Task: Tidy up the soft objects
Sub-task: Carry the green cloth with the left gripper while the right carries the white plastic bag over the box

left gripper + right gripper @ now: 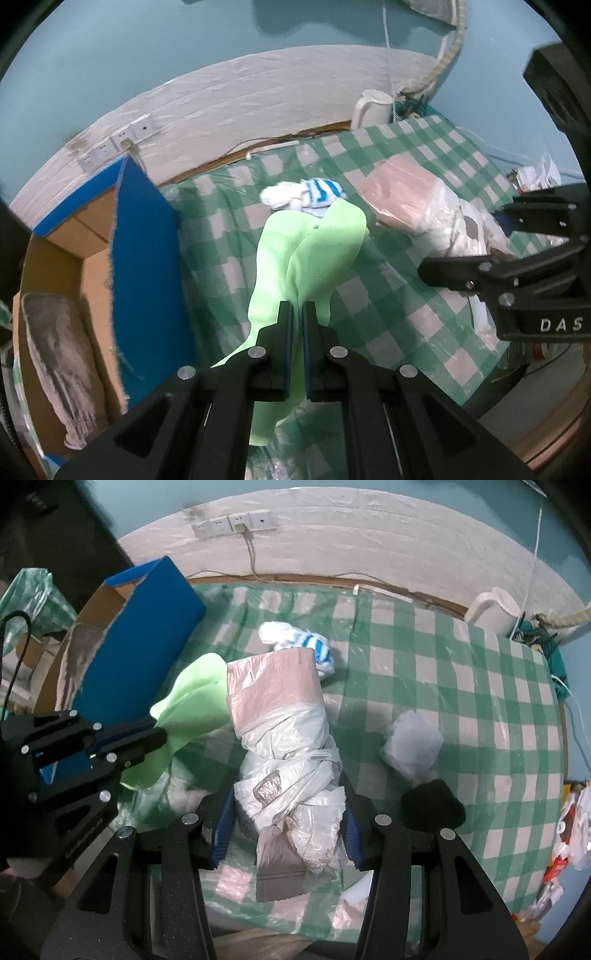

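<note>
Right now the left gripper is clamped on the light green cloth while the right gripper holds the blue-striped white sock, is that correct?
Not quite: the right gripper holds the plastic-wrapped bundle, as the right wrist view shows. The blue-striped white sock lies on the table. The left gripper is indeed clamped on the light green cloth.

Left gripper [297, 314] points steeply down, jaws pinched together; right gripper [290, 812] (at its three o'clock) points down, jaws half-spread.

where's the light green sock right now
The light green sock hangs pinched in the left tongs above the checked tablecloth, just right of the blue-edged cardboard box, its far end near the white-and-blue sock.
</note>
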Demonstrator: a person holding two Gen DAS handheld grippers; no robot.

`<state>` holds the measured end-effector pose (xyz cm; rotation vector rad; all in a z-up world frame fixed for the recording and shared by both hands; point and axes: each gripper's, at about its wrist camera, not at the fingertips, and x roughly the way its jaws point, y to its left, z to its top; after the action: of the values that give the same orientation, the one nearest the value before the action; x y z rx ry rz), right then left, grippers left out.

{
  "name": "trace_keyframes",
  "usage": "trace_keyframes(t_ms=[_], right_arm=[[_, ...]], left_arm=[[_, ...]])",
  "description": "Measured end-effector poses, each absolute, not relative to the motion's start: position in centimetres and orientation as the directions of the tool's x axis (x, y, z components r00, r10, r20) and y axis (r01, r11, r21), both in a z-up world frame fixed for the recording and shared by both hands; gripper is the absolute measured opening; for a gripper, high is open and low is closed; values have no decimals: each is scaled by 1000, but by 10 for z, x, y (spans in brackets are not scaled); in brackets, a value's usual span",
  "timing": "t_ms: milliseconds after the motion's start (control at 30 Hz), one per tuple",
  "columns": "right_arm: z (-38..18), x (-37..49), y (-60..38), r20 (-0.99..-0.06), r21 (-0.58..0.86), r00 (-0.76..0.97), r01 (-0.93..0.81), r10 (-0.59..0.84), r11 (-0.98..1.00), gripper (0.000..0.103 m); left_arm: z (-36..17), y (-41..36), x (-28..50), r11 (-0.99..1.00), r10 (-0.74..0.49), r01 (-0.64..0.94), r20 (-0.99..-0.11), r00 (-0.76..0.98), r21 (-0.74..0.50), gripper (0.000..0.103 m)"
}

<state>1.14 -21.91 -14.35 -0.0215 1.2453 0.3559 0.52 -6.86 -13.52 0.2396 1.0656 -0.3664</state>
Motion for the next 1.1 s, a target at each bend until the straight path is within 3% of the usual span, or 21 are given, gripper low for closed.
trace_keyframes(t_ms=[800,1100], right_arm=[[-90,24,-124,-895,171,313,-415,317,893,50],[-78,29,-73,-890,154,314,-475,330,866,50]], left_arm=[[-78,36,3,975,-162,219,-830,534,-49,5],[-71,79,-7,987,-110,158,-809,577,-22,5]])
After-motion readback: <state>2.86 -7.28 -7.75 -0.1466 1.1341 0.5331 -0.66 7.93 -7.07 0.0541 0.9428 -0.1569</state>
